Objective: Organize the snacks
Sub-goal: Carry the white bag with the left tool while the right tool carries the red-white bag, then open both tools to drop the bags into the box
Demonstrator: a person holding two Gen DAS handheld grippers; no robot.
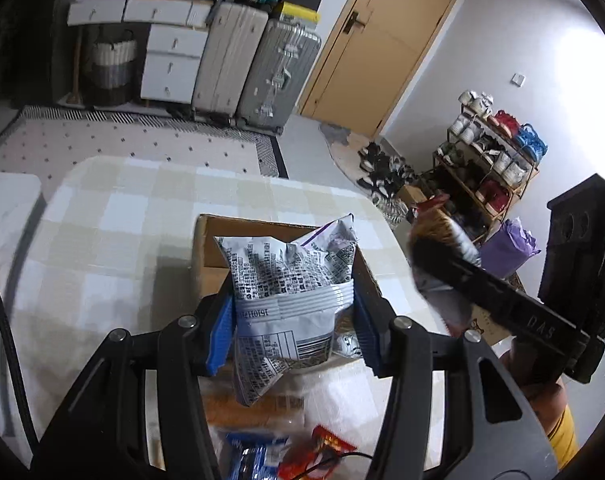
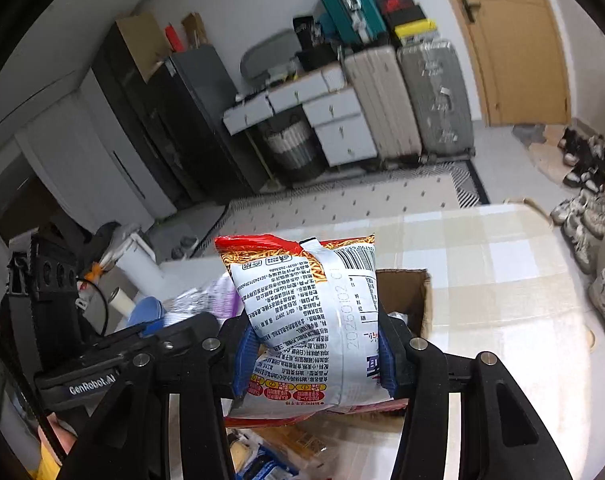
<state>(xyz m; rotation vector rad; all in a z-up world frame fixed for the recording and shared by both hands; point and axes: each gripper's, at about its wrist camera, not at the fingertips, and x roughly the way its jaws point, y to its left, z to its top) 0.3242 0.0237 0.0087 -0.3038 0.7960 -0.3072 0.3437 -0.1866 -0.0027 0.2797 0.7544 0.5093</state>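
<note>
Left hand-held gripper (image 1: 294, 320) clamping silver snack bag (image 1: 290, 280), right hand-held gripper (image 2: 314, 352) clamping noodle packet (image 2: 314, 312)

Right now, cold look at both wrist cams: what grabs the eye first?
Two snack bags fill the views: the left gripper is shut on a silver bag, the right gripper on a red-edged noodle bag. Both hang over an open cardboard box on the checked table. More snacks lie loose on the table's near edge.

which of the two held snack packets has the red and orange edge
The noodle packet in the right gripper: its top seam is red with orange noodle print. The packet in the left gripper is silver-grey with a purple corner.
</note>
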